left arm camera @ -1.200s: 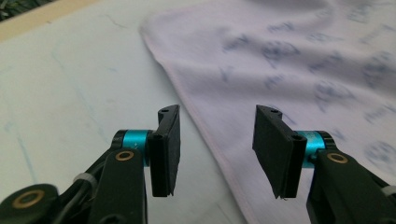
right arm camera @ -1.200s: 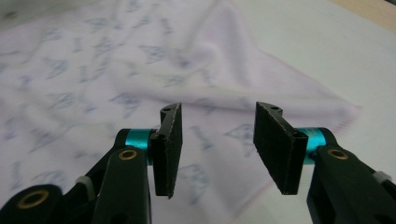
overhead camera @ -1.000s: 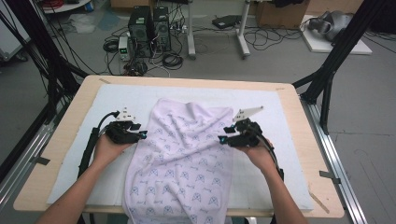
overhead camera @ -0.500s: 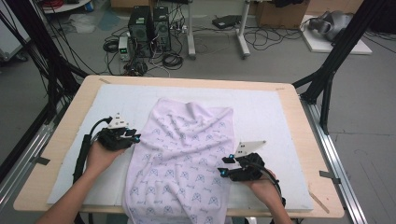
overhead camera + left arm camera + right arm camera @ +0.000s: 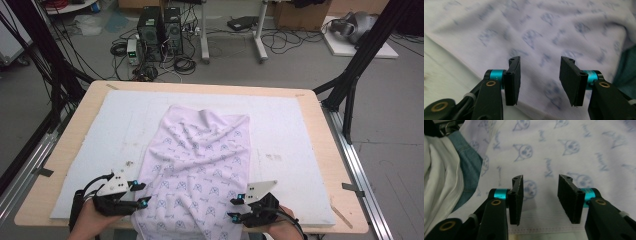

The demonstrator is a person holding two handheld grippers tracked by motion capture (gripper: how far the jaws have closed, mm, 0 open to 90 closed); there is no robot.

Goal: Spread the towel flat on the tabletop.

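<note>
My left tool [image 5: 141, 194] sits at the left near corner of the printed towel [image 5: 200, 165], at the front edge of the tabletop [image 5: 60, 150]. Its jaws stand apart and have just been opening; the left gripper view shows towel fabric [image 5: 544, 37] beyond them but nothing pinched, so this tool is released. The towel lies rumpled down the middle of the white mat [image 5: 290, 130], its near end draping over the front edge. My right tool [image 5: 235, 207] sits at the right near corner. Its jaws have just been closing, yet the right gripper view shows a clear gap over the hem [image 5: 541, 226], so nothing is held. I judge both tools are placed to take the near corners. The overhanging end is cut off by the frame, and the left gripper view is blurred.
</note>
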